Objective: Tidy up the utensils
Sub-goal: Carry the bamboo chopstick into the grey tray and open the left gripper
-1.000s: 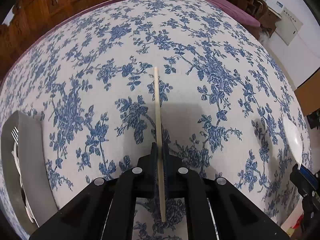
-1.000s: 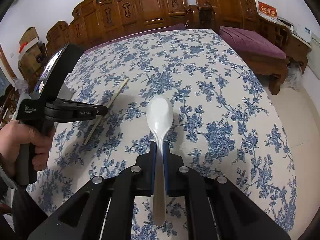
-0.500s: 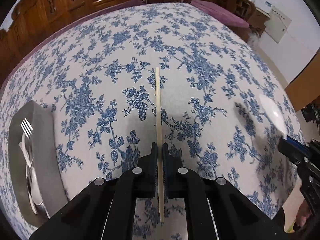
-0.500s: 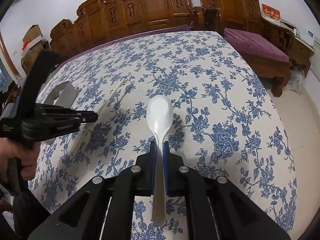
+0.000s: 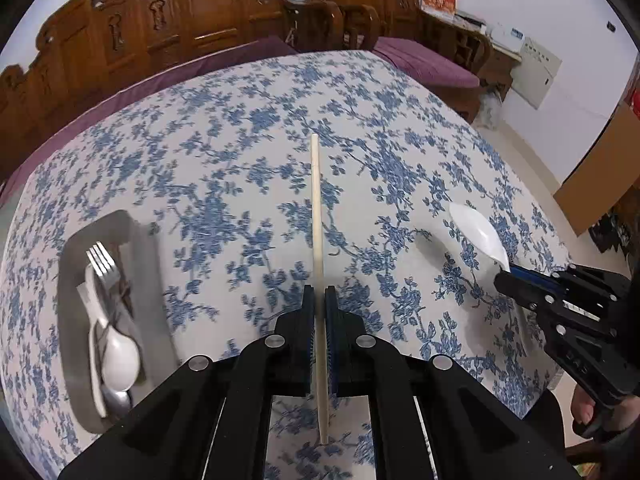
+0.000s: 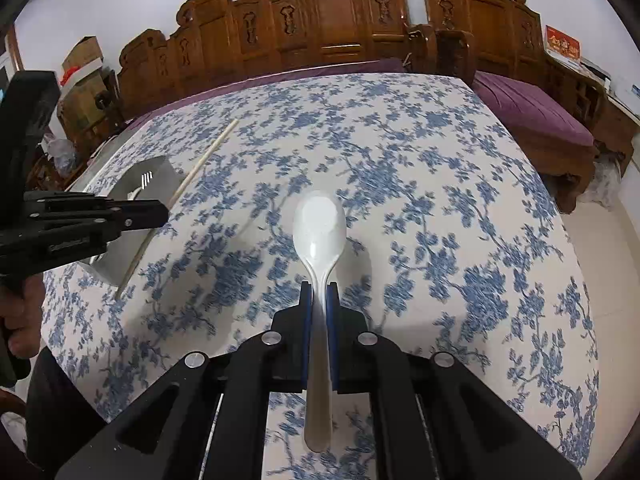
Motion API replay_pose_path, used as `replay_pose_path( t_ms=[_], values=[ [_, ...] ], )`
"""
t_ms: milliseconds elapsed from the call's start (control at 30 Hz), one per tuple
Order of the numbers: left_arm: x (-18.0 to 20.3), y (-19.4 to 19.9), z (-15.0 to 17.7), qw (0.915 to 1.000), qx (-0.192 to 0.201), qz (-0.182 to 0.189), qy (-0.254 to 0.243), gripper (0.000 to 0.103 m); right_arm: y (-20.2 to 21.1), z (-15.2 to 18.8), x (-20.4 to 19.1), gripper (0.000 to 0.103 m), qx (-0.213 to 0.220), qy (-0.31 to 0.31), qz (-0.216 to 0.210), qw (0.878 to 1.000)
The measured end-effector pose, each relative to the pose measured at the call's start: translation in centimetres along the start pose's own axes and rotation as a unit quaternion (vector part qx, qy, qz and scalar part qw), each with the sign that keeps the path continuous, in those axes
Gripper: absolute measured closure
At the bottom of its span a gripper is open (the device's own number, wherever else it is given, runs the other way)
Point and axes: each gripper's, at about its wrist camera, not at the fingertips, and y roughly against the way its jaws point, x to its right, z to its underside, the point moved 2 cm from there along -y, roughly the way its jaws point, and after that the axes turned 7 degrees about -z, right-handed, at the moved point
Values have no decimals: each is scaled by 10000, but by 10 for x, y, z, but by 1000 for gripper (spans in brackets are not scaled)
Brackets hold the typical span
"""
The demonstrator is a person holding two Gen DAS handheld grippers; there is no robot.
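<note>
Left gripper (image 5: 319,300) clamped on pale slender wooden chopstick (image 5: 316,208), right gripper (image 6: 319,296) on white plastic spoon (image 6: 319,228); risk of long chopstick pivoting, missing grey rectangular tray (image 5: 148,264).

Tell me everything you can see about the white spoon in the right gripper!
The white spoon looks like smooth, glossy plastic, with an oval bowl and a thinner handle. The right gripper is shut on the handle, its blue-lined jaws pinching both sides, and the handle end sticks out behind them. The bowl points forward, open side up. It is held above the blue-flowered tablecloth and does not seem to touch it. From the left camera it shows too.
</note>
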Motion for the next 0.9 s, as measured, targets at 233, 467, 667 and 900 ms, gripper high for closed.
replay_pose_path(
  t_ms=[233,467,667,900],
  values=[
    [-33,20,8,9997,168,61,152,99,-4,-19,-33,94,6,179,-26,9998],
    [-81,37,14,9988,338,52,356,99,-16,-39,-75,94,4,398,-130,9991],
    [-132,44,23,9967,414,-116,691,99,-31,-54,-113,94,-28,588,-277,9979],
    [-181,40,31,9925,441,-109,1136,99,-42,-66,-150,94,-39,778,-442,9960]
  ],
)
